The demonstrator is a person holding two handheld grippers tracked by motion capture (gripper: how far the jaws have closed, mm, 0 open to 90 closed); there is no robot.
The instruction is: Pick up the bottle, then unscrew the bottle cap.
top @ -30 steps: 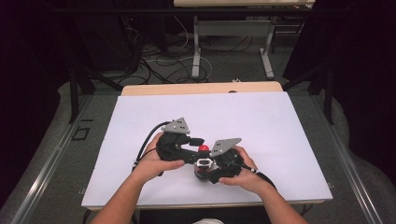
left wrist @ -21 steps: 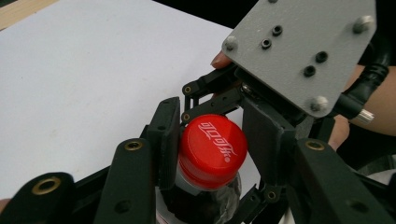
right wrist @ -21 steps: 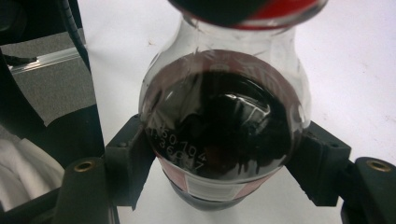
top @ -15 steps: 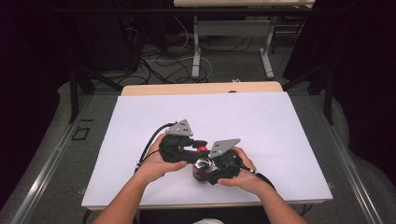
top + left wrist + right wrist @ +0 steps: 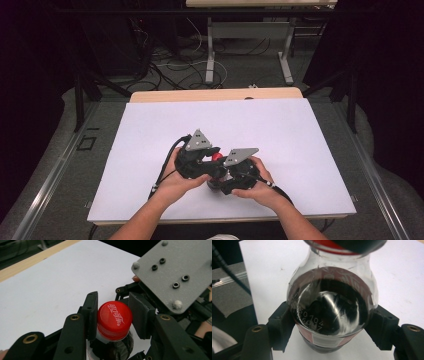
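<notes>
- High view: dim room with cables and table legs on the floor at the back, and up front a table [image 5: 150, 95] with a wooden far edge under a big white sheet [image 5: 280, 135].
- Both of the person's hands meet near the front middle of the sheet. The left gripper [image 5: 207, 162] and right gripper [image 5: 220, 181] are crowded right against each other, grey plates on top, with a bit of red cap [image 5: 216, 156] peeking out between them.
- Left gripper view: the jaws have just been closing and are now clamped on the red cap [image 5: 115, 320] of a small cola bottle [image 5: 117, 345], one pad on each side of it. The white script on the cap faces the camera. The other gripper's grey plate [image 5: 172, 272] sits just beyond, upper right.
- Right gripper view: the jaws are squeezed tight on the bottle's body [image 5: 332, 312], one pad on each side, right around the top of the label. Dark liquid inside, printed code on the clear shoulder, white sheet behind it. The cap end points away from the camera, with a black jaw over it at the top edge.
</notes>
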